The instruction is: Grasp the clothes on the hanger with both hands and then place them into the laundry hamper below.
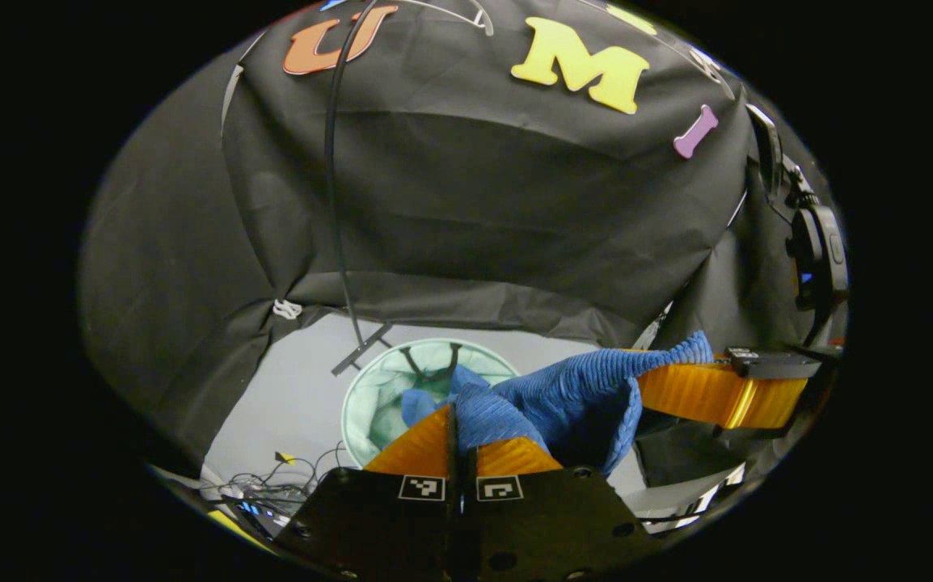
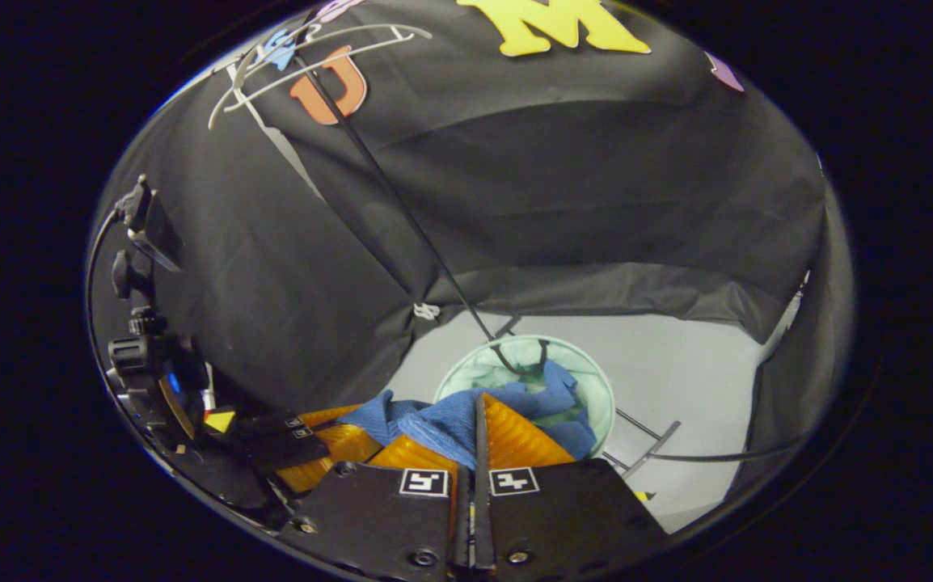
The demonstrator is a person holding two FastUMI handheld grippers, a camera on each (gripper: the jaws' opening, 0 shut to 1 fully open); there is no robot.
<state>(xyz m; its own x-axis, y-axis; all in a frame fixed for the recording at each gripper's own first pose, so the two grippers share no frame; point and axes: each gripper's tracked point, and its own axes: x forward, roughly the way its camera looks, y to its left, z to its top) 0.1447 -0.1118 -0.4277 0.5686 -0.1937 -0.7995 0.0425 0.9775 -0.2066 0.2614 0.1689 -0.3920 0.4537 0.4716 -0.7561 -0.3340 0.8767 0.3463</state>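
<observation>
Item: blue ribbed knit garment (image 1: 572, 396), off its hanger and strung between two hand-held grippers above the landmark, a round pale-green mesh laundry hamper (image 1: 369, 388) standing on the light grey floor (image 1: 305, 380). Left gripper (image 1: 460, 440): fingers pressed together with a fold of the cloth caught between them, directly over the hamper's near rim. Right gripper (image 2: 479, 428): likewise clenched on a bunch of the same cloth, above the hamper's near side; in the left gripper view it sits to the hamper's right, with the fabric draped across to it. Holding at two points probably keeps the garment spread and gathered so that it drops inside the rim rather than over it. A loose corner hangs toward the hamper's mouth. Thin black garment stand pole (image 1: 335, 186): rises from just behind the hamper; its feet rest on the floor beside the rim. White wire hanger (image 2: 313, 52): bare, high above the hamper. Judgement: transfer nearly complete; lowering and release remain.
</observation>
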